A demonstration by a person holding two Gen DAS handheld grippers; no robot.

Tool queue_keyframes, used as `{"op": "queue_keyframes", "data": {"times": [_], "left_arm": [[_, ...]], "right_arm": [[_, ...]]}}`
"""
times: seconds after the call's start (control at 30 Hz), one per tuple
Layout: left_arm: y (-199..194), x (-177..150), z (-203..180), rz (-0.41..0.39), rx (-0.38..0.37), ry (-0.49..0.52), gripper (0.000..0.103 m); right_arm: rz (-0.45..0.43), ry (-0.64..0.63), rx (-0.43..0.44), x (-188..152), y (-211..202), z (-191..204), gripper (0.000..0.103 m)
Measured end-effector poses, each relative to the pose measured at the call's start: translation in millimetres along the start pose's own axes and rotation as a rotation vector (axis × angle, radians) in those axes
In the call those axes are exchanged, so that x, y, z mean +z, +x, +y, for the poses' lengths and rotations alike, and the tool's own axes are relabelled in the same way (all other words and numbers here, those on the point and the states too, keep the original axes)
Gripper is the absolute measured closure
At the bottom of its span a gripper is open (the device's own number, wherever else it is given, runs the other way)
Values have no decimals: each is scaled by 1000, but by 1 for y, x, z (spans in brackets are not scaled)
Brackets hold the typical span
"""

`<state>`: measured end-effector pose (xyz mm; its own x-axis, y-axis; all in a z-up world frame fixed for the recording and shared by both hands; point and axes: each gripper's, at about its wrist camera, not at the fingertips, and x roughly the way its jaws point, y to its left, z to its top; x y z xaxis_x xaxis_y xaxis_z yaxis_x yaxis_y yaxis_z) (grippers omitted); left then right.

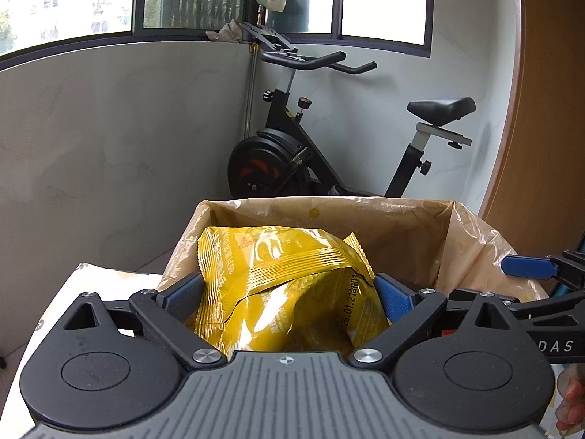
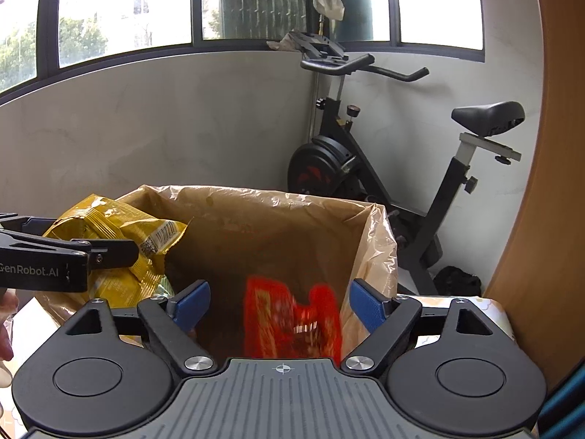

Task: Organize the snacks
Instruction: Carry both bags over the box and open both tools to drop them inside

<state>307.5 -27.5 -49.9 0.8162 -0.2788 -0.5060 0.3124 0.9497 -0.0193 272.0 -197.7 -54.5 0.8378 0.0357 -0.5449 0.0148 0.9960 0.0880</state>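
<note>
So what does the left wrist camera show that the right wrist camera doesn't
Only the left wrist view shows the left gripper head on, its open jaws flanking the yellow snack bag over the plastic-lined box, with a date printed on the bag. Only the right wrist view shows the red snack packet, blurred, between the open right gripper jaws inside the box, plus the yellow bag's barcode. Both show the box, the yellow bag and the exercise bike.
</note>
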Motion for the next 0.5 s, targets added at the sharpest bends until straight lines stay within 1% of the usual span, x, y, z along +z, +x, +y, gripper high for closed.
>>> {"op": "queue_keyframes", "data": {"times": [0.03,0.07,0.2,0.33,0.5], "left_arm": [[-1,0,2,-3,-4,-12,4],[-3,1,3,-4,-7,-21,3],[-6,4,5,0,-13,-43,3],[-10,6,5,-10,-15,-44,3],[-16,10,7,-24,-23,-56,3]], "right_arm": [[-2,1,5,0,-2,0,12],[-3,-1,8,0,-3,0,11],[4,-14,4,-1,-9,5,10],[0,-16,10,-1,-16,8,8],[-12,-22,18,-1,-27,8,8]]}}
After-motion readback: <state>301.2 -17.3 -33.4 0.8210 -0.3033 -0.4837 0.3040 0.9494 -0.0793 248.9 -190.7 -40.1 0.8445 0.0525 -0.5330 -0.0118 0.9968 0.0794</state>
